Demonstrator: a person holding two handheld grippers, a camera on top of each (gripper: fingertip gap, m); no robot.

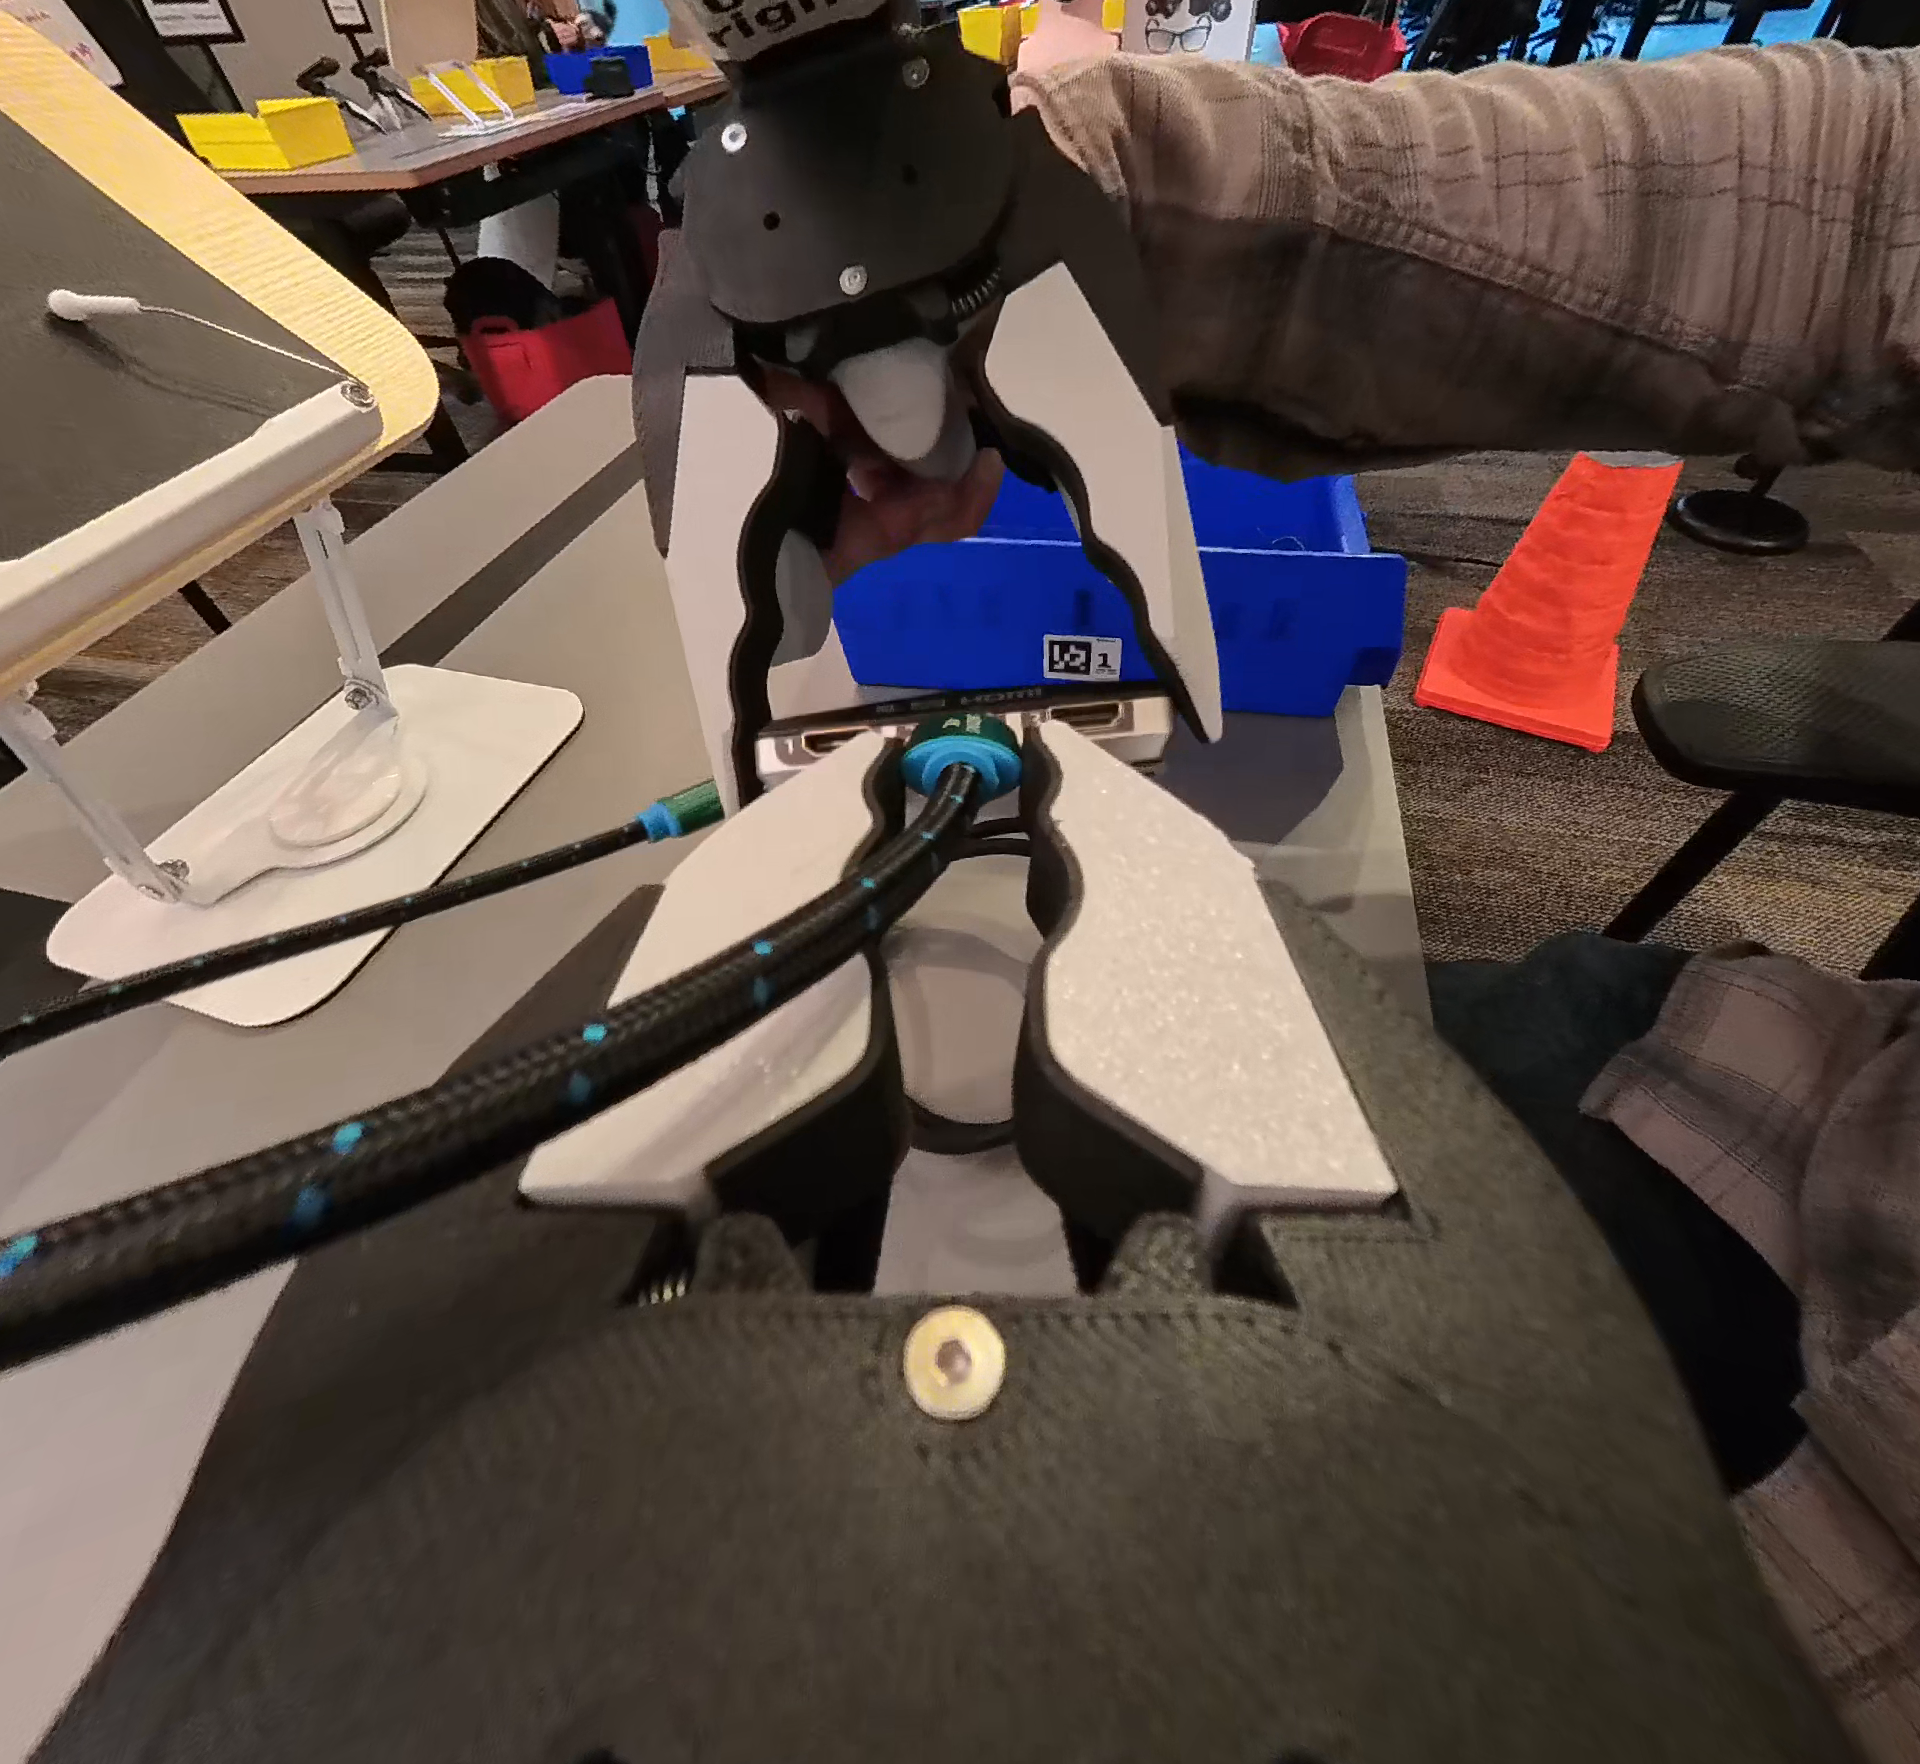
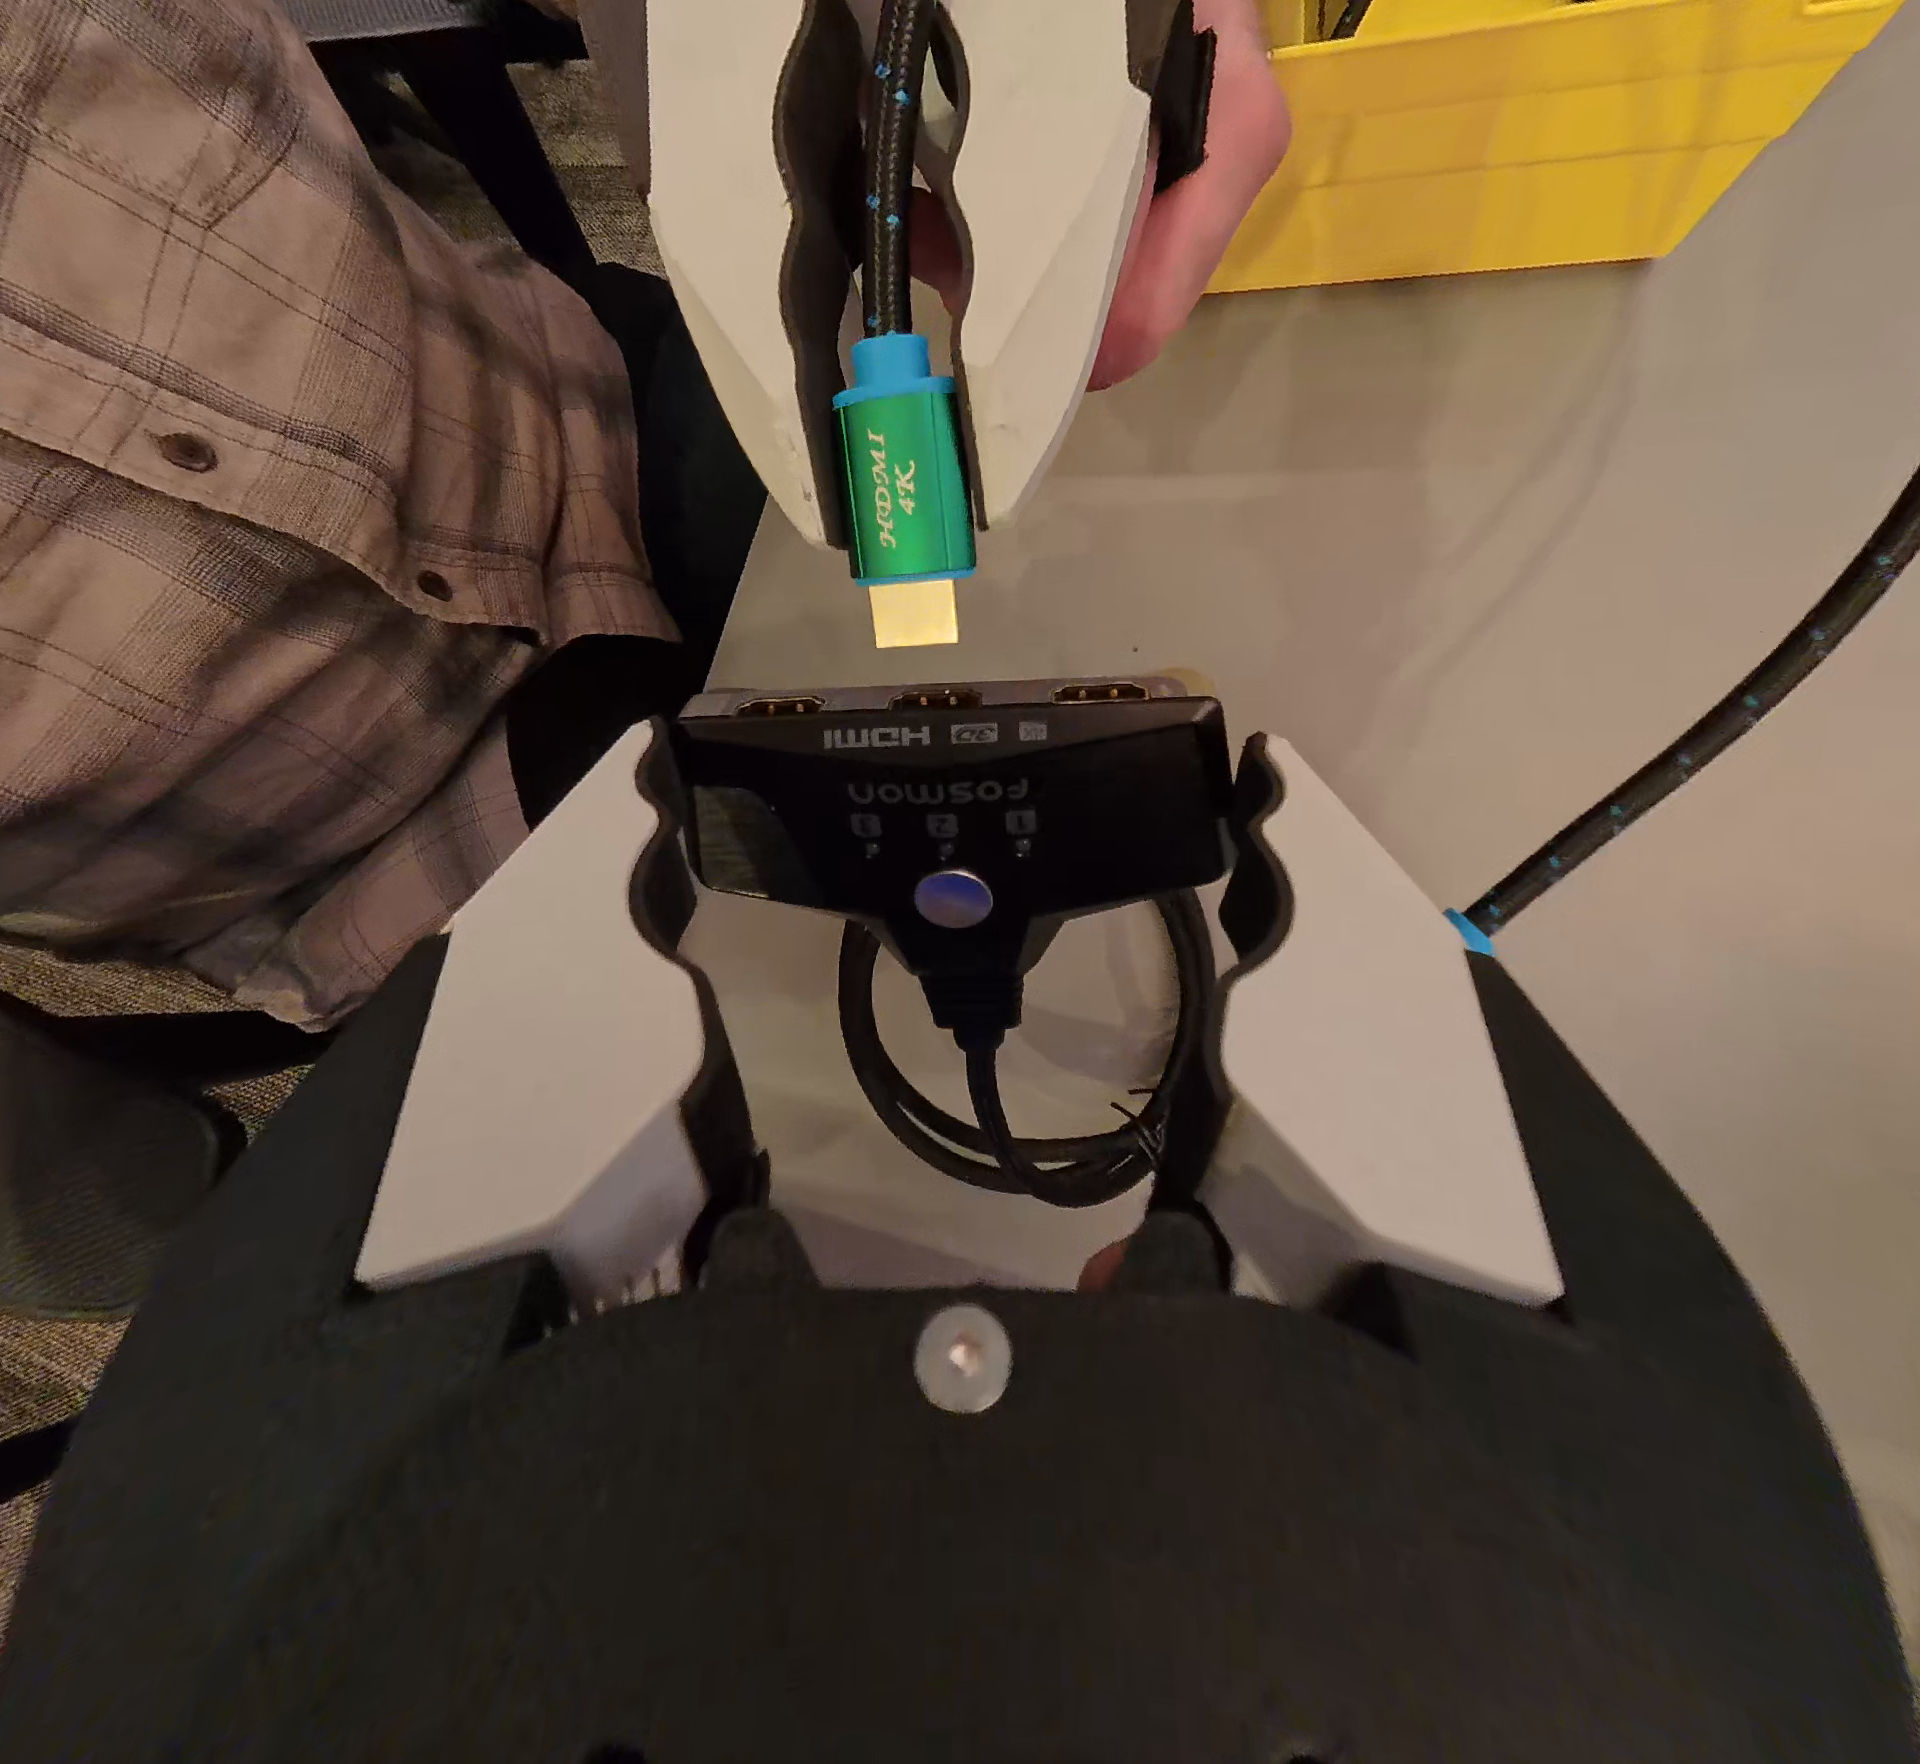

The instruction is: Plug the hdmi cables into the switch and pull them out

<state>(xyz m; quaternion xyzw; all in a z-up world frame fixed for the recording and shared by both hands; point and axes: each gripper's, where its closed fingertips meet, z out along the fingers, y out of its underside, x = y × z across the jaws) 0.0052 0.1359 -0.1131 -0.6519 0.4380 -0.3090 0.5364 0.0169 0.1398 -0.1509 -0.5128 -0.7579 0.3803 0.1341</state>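
Note:
A black HDMI switch [image 2: 956,810] lies on the grey table [image 2: 1403,519], its three ports facing away in the right wrist view. My right gripper [image 2: 956,758] is shut on the switch, one finger on each side. My left gripper [image 2: 904,525] is shut on a green HDMI plug [image 2: 909,488] with a braided black cable. The plug's gold tip [image 2: 914,618] hangs just short of the middle port [image 2: 935,699], not inserted. In the left wrist view the left gripper [image 1: 961,748] holds the plug [image 1: 961,732] against the switch [image 1: 1101,712]. A second green plug [image 1: 691,805] lies loose on the left.
A blue bin [image 1: 1299,592] stands behind the switch. A white laptop stand [image 1: 312,779] is on the left. A yellow bin [image 2: 1507,135] holds more cables. The switch's own lead [image 2: 1029,1143] is coiled between my right fingers. An orange cone [image 1: 1538,613] and a chair arm [image 1: 1787,706] are off the table. Some 4 centimetres of space lies between my two pairs of fingers.

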